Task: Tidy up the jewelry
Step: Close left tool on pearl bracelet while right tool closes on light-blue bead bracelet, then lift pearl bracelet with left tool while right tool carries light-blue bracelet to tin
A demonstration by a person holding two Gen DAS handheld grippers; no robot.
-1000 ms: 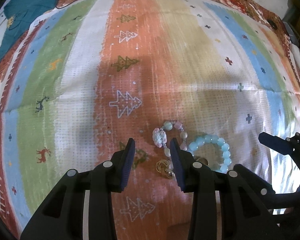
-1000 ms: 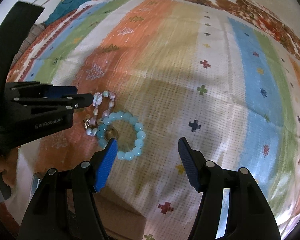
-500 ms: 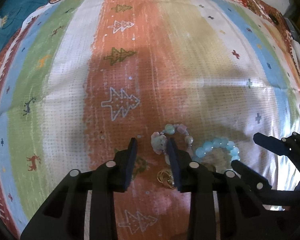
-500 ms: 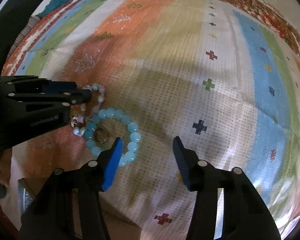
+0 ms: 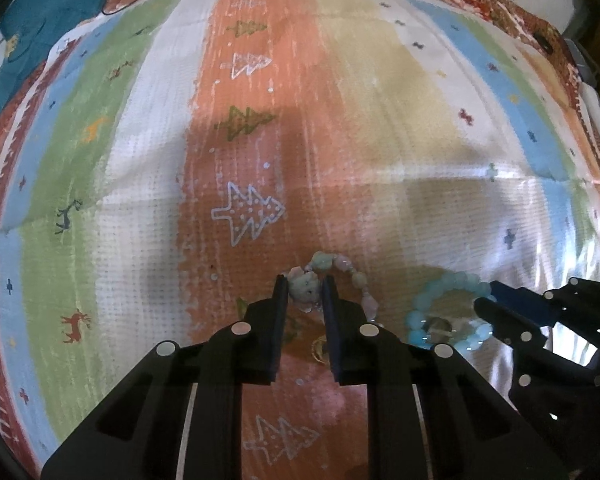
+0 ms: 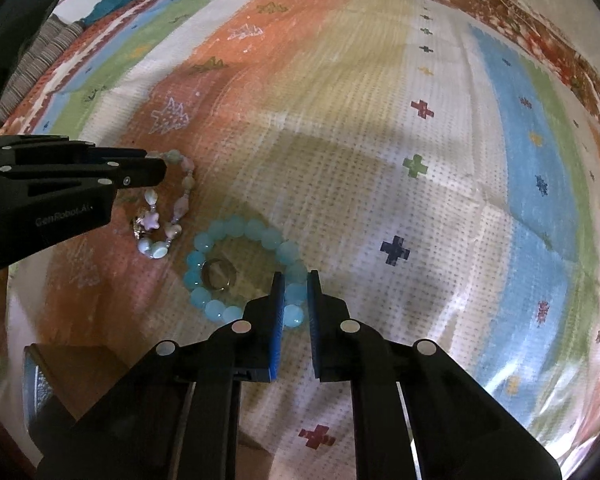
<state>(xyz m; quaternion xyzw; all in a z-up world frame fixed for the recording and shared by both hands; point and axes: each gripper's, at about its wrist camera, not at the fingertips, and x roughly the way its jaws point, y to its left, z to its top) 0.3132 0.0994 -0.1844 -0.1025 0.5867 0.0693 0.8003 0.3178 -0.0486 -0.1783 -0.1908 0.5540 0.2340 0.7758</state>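
Left gripper (image 5: 305, 290) just closed, grasping pastel bracelet's (image 6: 168, 204) knobbly charm; right gripper (image 6: 296, 288) just clenched on round aqua bead bracelet (image 6: 236, 268). Woven striped blanket (image 5: 340, 120) beneath.

I see soft daylight glaring off the bedspread (image 6: 512, 360) at lower right, broad shadows across its middle, strong fisheye bending at dark edges, slight overall blur.
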